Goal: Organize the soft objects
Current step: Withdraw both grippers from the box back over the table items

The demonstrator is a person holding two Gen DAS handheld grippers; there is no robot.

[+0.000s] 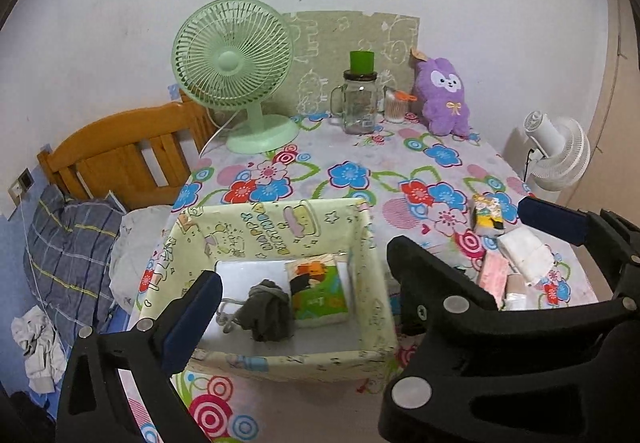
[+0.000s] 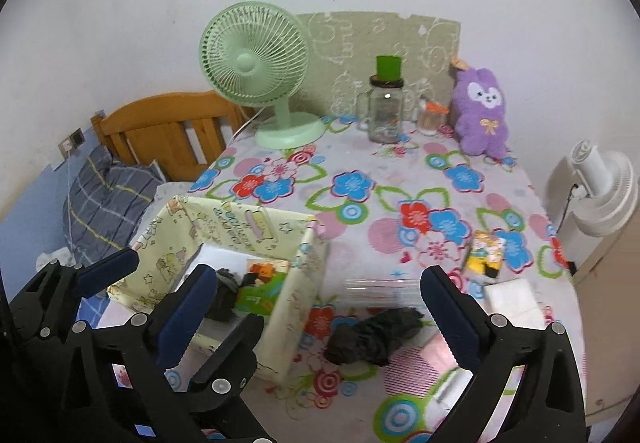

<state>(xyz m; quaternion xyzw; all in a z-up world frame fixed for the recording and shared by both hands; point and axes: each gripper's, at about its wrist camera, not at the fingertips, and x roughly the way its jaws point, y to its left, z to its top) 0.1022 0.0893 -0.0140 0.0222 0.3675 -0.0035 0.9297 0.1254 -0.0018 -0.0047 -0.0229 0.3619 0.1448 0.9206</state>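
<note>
Right gripper (image 2: 320, 303) gapes over a blurred dark bundle (image 2: 374, 339), partly hidden.

- Left claw (image 1: 304, 283): its body is running off the lower edge of the left wrist view.
- Clear packet (image 2: 380, 289) on the bench: motion blur is smearing it; contents unreadable.
- Storage box (image 2: 298, 307): a claw finger is hiding its near corner.
- White fan (image 1: 560, 153): bench edge is covering its base.
- Box lettering (image 1: 266, 229): appearing inverted and illegible.
</note>
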